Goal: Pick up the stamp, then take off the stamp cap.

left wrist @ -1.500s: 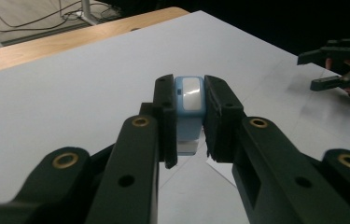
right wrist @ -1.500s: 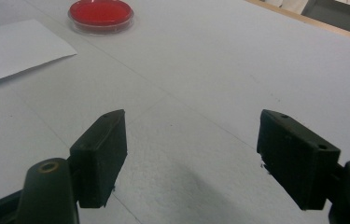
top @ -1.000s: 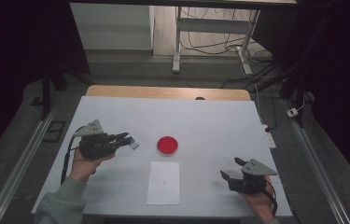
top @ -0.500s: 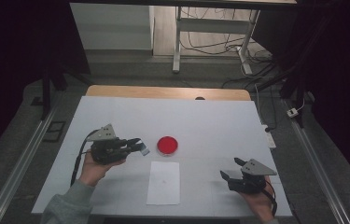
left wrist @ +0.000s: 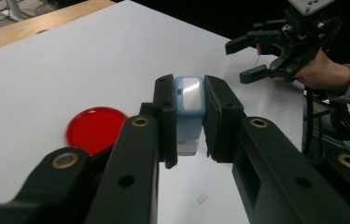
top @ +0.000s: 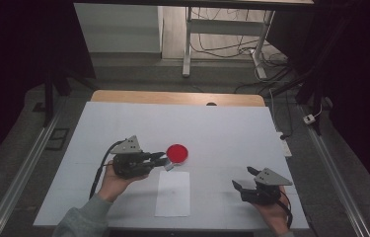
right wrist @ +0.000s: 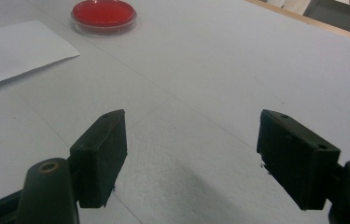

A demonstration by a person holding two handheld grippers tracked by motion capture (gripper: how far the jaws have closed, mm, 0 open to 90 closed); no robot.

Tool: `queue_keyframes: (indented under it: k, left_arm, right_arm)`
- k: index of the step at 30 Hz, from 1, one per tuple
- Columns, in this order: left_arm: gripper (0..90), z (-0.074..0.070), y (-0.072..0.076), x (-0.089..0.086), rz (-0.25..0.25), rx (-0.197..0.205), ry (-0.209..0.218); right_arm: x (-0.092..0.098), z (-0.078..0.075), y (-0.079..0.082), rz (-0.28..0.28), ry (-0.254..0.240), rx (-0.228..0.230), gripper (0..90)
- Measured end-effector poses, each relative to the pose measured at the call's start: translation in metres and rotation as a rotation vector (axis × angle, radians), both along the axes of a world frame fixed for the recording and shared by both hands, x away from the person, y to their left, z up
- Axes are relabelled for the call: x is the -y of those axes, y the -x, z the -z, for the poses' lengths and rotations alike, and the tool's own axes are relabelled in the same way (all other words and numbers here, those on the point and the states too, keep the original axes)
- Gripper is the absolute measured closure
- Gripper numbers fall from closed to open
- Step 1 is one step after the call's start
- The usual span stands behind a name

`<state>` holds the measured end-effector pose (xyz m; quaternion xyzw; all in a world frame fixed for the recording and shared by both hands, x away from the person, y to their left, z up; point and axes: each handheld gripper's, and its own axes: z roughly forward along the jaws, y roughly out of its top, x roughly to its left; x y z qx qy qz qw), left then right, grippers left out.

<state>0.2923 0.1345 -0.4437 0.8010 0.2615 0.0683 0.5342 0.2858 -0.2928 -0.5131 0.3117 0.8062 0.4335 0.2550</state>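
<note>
We hold stamp [left wrist: 189, 114] pinched in left gripper [left wrist: 189, 122], beside red pad [top: 177, 153]; right gripper [right wrist: 192, 154] spread, idle. Risk: shallow grip, stamp may tilt when pressed.

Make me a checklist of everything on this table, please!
Surface: white table, wooden far edge.
Job's things: blue stamp clamped in the left claw; red dish; paper.
Clutter: nothing seen.
Grippers: left claw shut on the stamp beside the dish; right claw open, holding nothing, over the table.
Cables: one trails from each claw; more on the floor behind.
Surroundings: dark room, metal rails at both sides, desk legs beyond.
</note>
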Motion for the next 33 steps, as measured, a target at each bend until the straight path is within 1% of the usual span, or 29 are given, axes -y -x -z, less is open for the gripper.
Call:
queue_keyframes:
  k: [5,8,10,11,17,21,27,29,33]
  left_arm:
    - [75.8,-0.001,-0.001,0.014,0.022,-0.005,0.006]
    - [75.8,-0.002,-0.001,0.021,0.037,-0.001,0.003]
    - [75.8,-0.002,-0.001,0.025,0.043,-0.003,0.007]
    - [75.8,-0.002,-0.001,0.026,0.044,-0.003,0.005]
    - [75.9,-0.001,-0.001,0.034,0.05,-0.007,0.003]
    - [75.8,-0.001,-0.001,0.036,0.053,-0.005,-0.006]
    - [75.8,0.0,-0.004,0.036,0.048,-0.01,0.003]
    - [75.8,0.0,-0.005,0.036,0.047,-0.011,0.002]
    - [75.8,0.0,-0.006,0.037,0.044,-0.014,0.006]
  right_arm:
    - [0.0,0.0,0.0,0.001,0.003,0.0,24.2]
    - [0.0,0.0,0.0,0.001,0.002,0.001,24.2]
    - [0.0,0.0,0.0,0.006,0.005,0.003,24.2]
    - [0.001,0.0,0.0,0.003,0.0,0.003,24.2]
    - [0.0,0.0,0.0,0.004,0.004,0.0,24.2]
    - [0.0,-0.001,0.001,0.004,0.006,0.006,24.2]
    - [0.0,-0.001,0.001,0.003,0.001,0.018,24.6]
    - [0.0,-0.001,0.001,0.004,0.004,0.014,24.7]
    - [-0.001,-0.002,0.002,0.001,0.003,0.027,25.5]
